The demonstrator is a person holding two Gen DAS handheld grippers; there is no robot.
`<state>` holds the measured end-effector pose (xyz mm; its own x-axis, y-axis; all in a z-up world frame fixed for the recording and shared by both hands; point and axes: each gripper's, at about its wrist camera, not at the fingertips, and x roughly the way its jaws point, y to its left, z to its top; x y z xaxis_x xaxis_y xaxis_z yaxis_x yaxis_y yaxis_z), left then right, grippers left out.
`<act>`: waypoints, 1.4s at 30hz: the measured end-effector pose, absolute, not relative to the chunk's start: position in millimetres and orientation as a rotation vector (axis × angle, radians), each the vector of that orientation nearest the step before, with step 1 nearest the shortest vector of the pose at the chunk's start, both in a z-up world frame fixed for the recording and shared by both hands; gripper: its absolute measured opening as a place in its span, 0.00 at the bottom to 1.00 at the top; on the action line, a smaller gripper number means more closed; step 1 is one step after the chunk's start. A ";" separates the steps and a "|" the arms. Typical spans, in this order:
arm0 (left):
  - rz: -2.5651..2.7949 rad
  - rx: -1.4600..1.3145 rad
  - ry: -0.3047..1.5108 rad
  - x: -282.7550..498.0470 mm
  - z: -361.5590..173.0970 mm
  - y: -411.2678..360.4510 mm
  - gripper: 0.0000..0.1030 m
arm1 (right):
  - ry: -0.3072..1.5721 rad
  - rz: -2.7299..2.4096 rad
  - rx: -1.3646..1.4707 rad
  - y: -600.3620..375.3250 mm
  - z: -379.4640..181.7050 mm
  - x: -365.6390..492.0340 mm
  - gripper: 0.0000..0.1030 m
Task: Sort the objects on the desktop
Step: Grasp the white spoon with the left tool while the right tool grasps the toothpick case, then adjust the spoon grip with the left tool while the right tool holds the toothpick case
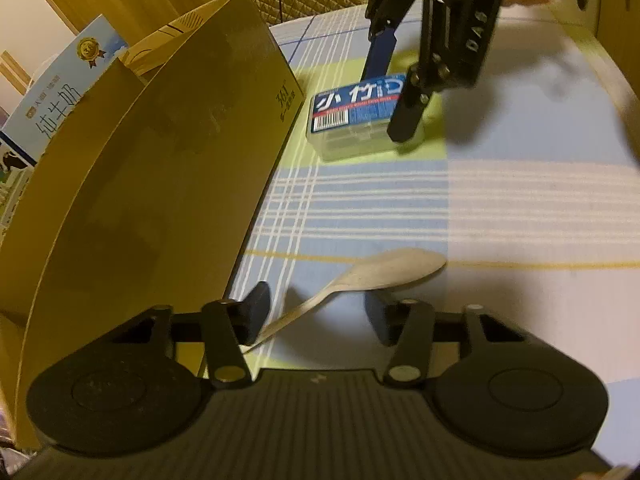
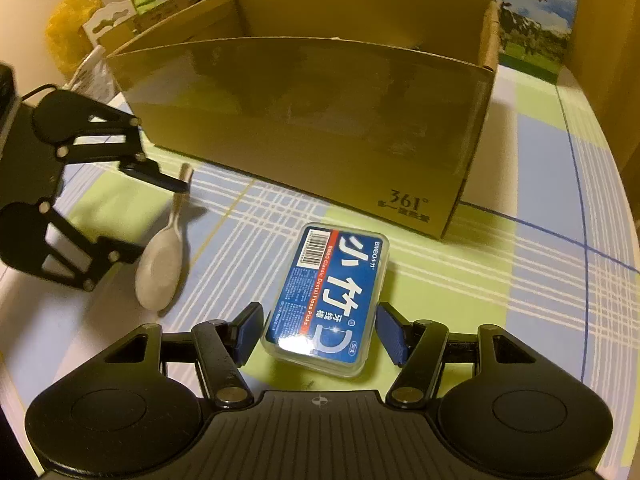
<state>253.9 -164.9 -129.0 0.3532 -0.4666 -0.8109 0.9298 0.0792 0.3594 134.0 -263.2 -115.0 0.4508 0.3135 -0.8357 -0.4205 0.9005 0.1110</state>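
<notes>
Our right gripper (image 2: 318,330) sits low, fingers wide astride the floss box (image 2: 328,300) — our left gripper (image 1: 318,312), also wide, straddles the spoon (image 1: 360,280).

the inside floor of the cardboard box (image 2: 304,120) is hidden behind its near wall in the right wrist view, so its contents cannot be told. the milk carton (image 2: 532,20) at 1 o'clock is cut off by the top edge and partly covered by the box. in the left wrist view, the spoon (image 1: 360,280) handle's end is hidden behind the left gripper (image 1: 320,312) finger, and the floss pick case (image 1: 352,120) at 12 o'clock is partly covered by the right gripper (image 1: 400,92). the spoon is blurred in both views.
</notes>
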 end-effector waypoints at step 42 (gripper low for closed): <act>-1.103 0.712 0.702 281.2 -131.0 -194.0 0.40 | 0.986 0.479 -0.019 -272.2 -120.4 123.8 0.57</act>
